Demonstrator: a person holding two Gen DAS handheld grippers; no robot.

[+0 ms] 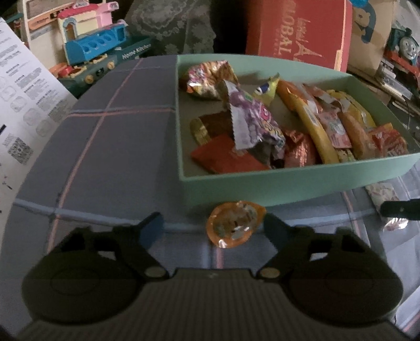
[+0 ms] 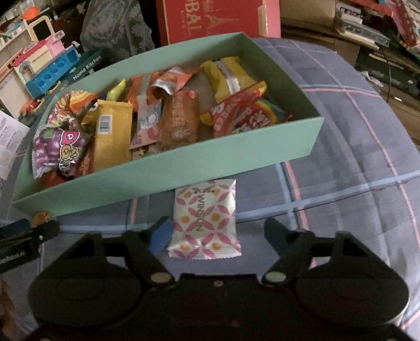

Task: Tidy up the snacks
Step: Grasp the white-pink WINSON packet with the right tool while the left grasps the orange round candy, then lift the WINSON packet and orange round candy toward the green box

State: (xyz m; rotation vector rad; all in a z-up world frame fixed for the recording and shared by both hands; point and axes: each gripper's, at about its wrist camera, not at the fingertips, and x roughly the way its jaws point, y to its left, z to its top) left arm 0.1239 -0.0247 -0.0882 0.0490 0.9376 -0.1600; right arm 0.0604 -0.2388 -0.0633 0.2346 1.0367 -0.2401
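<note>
Left wrist view: the left tool (image 1: 212, 228) points down at a blue-grey plaid cloth (image 1: 110, 147) with pink and pale-blue lines; whether a worktop or a bed lies under that cloth cannot be told; the jaws stand fairly wide, and a small round orange-wrapped snack (image 1: 234, 226) lies on the cloth between them; its right edge sits just beside the right finger (image 1: 275, 230), while a clear gap remains to the left finger (image 1: 151, 228), so the pads do not press on it; the snack lies just in front of the near wall of a shallow mint-green box (image 1: 236, 188); the box is filled with snacks, among them a purple packet (image 1: 252, 120), a long yellow packet (image 1: 317, 131) and a flat red packet (image 1: 225, 157); at the right edge the tip of the right tool shows dark above the cloth.

Right wrist view: the right tool (image 2: 215, 236) also has its jaws fairly wide, on either side of a white packet with a pink petal pattern (image 2: 206, 219); the packet lies flat on the cloth, its far end touching or slipped just under the box wall; the left finger (image 2: 160, 236) is touching or just beside the packet's left edge, and the right finger (image 2: 275, 233) stands apart from it, so it is not gripped; at the left edge the left tool shows beside the orange snack.

Behind the box stand a red carton (image 2: 215, 21), a toy kitchen set (image 1: 92, 44) and a printed sheet (image 1: 23, 105).
</note>
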